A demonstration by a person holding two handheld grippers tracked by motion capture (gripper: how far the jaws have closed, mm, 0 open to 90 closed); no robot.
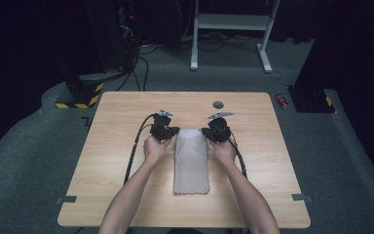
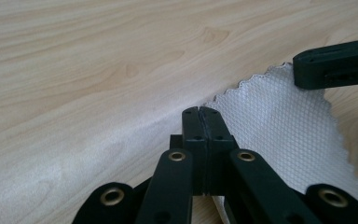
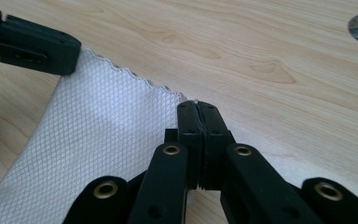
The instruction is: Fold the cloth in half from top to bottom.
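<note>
The person's forearms come in over the near edge of the bench [image 1: 117,195], the closest things to the high camera, each hand carrying a claw toward the middle of the board. The bench is a pale wooden top with rounded corners, standing on grey floor.

The grey cloth [image 1: 191,161] lies folded into a long narrow strip down the middle of the bench, its scalloped near end short of the near edge and its far end between the two claws. In the gripper views the cloth [image 2: 279,126] shows a fine diamond weave, and its far edge is lifted off the wood, stretched between the two grips.

The left claw [image 1: 171,132] sits at the far left corner of the cloth. In its own view the left claw [image 2: 200,111] has its jaws pressed together with no gap, pinching that corner of the cloth. The right claw [image 1: 208,131] sits at the far right corner; the right claw [image 3: 197,105] is likewise closed tight, clamped on the cloth [image 3: 98,126] at its edge.

A small grey disc [image 1: 218,104] lies near the far edge of the bench, beyond the right claw and apart from the cloth.
</note>
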